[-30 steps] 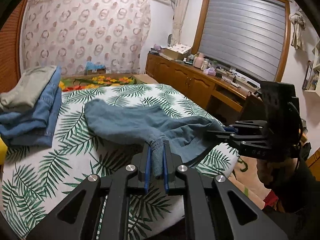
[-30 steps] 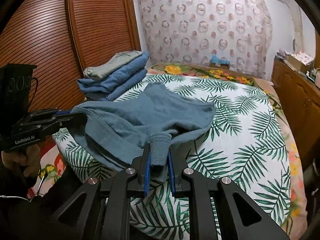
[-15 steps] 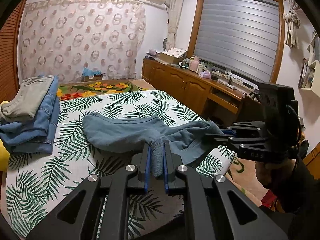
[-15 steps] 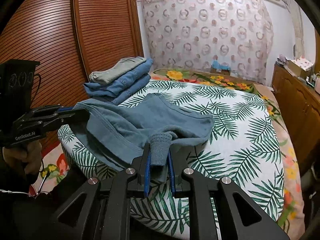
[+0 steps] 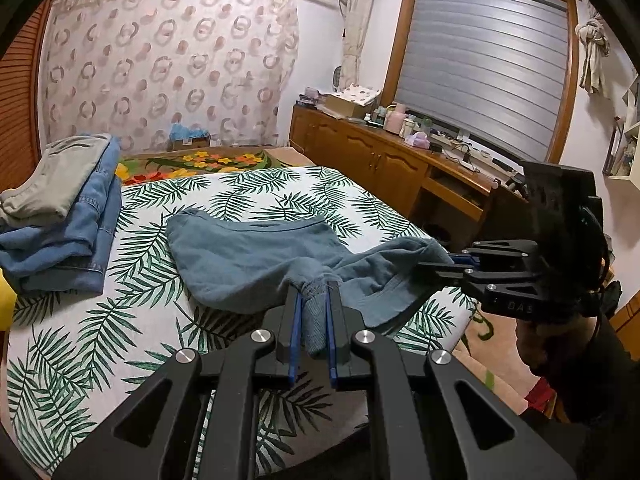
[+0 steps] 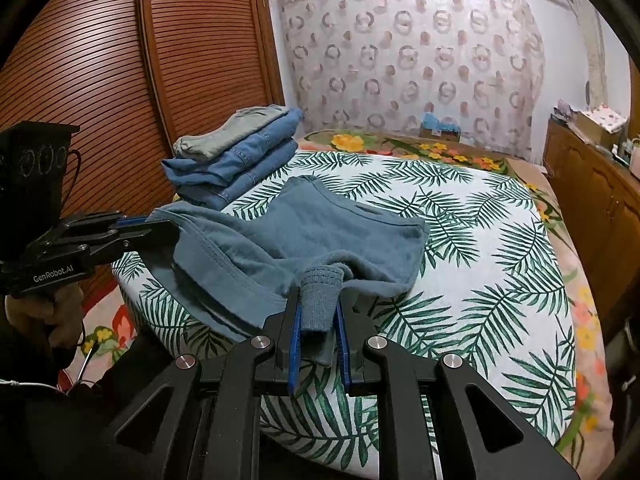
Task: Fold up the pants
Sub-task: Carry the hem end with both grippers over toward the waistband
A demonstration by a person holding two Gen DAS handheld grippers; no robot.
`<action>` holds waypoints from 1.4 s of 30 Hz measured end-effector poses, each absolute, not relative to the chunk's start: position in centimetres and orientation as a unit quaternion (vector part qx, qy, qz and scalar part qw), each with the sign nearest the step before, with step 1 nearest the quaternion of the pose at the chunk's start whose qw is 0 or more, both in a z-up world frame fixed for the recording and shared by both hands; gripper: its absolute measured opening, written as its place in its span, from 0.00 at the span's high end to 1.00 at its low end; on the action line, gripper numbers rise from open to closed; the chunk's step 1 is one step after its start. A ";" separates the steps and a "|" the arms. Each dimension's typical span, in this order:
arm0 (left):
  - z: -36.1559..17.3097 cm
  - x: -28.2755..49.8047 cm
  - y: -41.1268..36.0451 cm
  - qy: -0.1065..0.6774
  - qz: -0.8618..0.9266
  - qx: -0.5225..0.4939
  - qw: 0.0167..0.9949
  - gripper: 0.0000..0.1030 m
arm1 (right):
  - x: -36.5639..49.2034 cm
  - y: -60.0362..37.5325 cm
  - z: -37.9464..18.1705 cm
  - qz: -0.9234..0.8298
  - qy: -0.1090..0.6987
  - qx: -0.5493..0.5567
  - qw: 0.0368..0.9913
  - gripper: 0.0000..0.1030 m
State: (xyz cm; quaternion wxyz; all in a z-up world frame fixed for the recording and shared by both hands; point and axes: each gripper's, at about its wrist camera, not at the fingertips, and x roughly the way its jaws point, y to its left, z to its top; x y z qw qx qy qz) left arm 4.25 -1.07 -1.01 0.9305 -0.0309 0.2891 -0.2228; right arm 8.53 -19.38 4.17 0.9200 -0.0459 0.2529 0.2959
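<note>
Teal-blue pants (image 5: 248, 256) (image 6: 320, 224) lie crumpled on the palm-leaf bed sheet (image 5: 80, 340) (image 6: 500, 280), their waist end toward the far wall. My left gripper (image 5: 314, 300) is shut on one ribbed cuff at the bed's near edge. It also shows at the left of the right wrist view as the left gripper (image 6: 152, 232), pinching the cloth. My right gripper (image 6: 318, 304) is shut on the other ribbed cuff. The left wrist view shows this right gripper (image 5: 452, 268) from the side, with fabric drawn into it. Between the two grips the legs sag in loose folds.
A stack of folded jeans (image 5: 60, 232) (image 6: 240, 160) topped by a grey garment sits on the bed's far left. A louvred wooden wardrobe (image 6: 120, 60) stands left of the bed, a low wooden cabinet (image 5: 380, 168) with clutter on the right. A flowered rug (image 6: 100, 332) covers the floor.
Both grippers keep their hold on the cuffs. The pants have drawn slightly toward the bed's near edge; little else differs.
</note>
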 end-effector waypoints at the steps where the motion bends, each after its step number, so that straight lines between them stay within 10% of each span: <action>1: -1.1 4.3 -1.0 0.289 -0.222 -0.032 0.931 0.89 | 8.6 -19.4 4.2 0.296 0.253 -0.045 0.920 0.85; 42: -0.7 5.3 -0.6 0.287 -0.221 -0.034 0.932 0.89 | 8.7 -20.3 4.4 0.299 0.236 -0.041 0.923 0.85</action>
